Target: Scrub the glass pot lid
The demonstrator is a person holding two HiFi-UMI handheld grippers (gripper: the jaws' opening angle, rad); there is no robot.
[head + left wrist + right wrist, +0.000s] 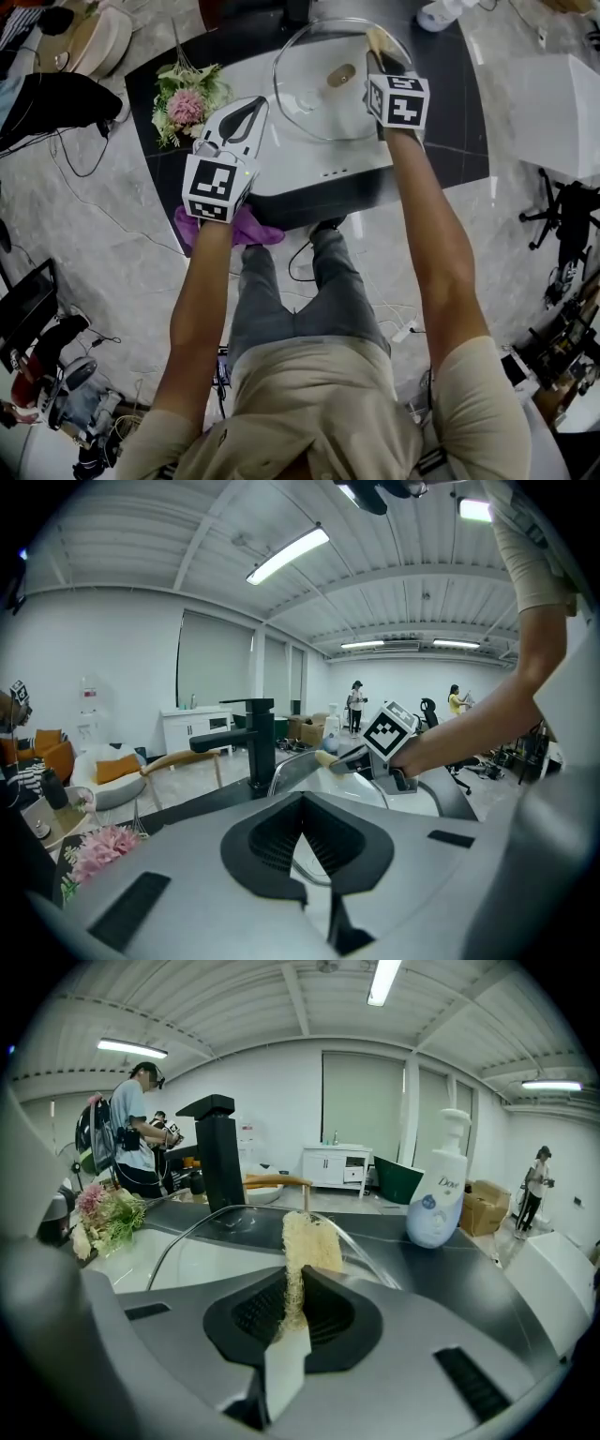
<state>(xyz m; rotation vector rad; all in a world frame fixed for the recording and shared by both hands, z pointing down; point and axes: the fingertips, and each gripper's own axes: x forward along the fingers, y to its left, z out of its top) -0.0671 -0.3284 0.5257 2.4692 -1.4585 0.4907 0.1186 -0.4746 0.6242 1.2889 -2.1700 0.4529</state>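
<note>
The round glass pot lid (319, 89) is held tilted over the white sink (309, 164). My left gripper (262, 105) is shut on its left rim; in the left gripper view the glass edge (314, 860) runs between the closed jaws of that gripper (302, 841). My right gripper (382, 58) is shut on a tan loofah scrubber (379, 41), which rests at the lid's right rim. In the right gripper view the loofah (305, 1246) sticks up from the right gripper (295, 1297), with the lid's arc (202, 1232) just behind it.
A black faucet (220, 1152) stands behind the sink on the dark counter. A white pump soap bottle (439, 1190) is at the right, a bunch of flowers (187, 103) at the left. A purple cloth (253, 230) hangs at the sink's front edge. People stand in the background.
</note>
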